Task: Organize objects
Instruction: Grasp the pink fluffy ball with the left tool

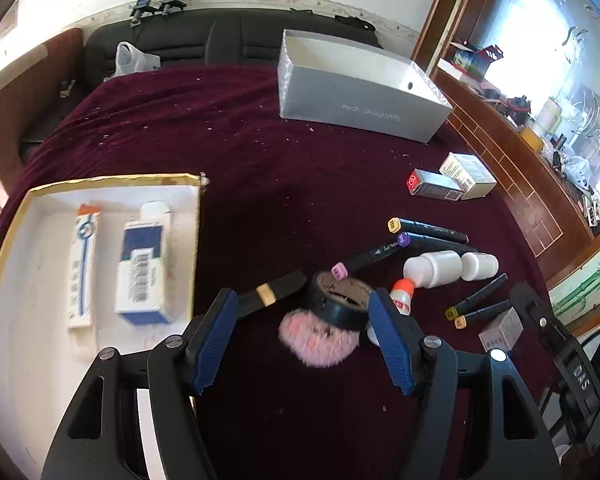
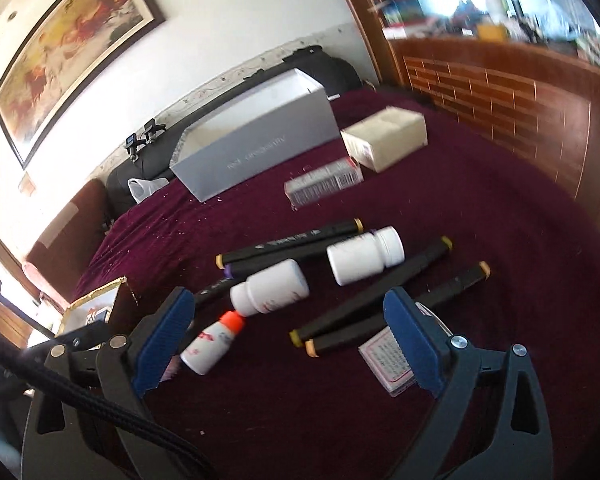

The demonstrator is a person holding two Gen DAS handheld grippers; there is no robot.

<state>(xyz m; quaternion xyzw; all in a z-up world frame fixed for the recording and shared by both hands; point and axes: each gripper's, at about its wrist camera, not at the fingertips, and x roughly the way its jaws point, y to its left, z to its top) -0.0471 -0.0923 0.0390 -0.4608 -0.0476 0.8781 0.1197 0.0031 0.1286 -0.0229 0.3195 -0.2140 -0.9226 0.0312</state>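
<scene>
The left gripper, jaws open and empty, hovers over a black tape roll and a pink fluffy puff on the maroon cloth. The right gripper, spread wide and empty, hangs above two black markers and a small orange-capped white bottle. Each seems to be approaching a pick; next it must descend and close. The open grey box waits beyond; a gold-rimmed white tray holds two cartons.

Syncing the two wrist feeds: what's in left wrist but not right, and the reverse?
Left wrist only: black tape roll, pink puff, and the two cartons lying inside the gold-rimmed tray.

Right wrist only: framed painting on the wall.

Both: grey open box, white bottles, black markers, orange-capped dropper bottle.
</scene>
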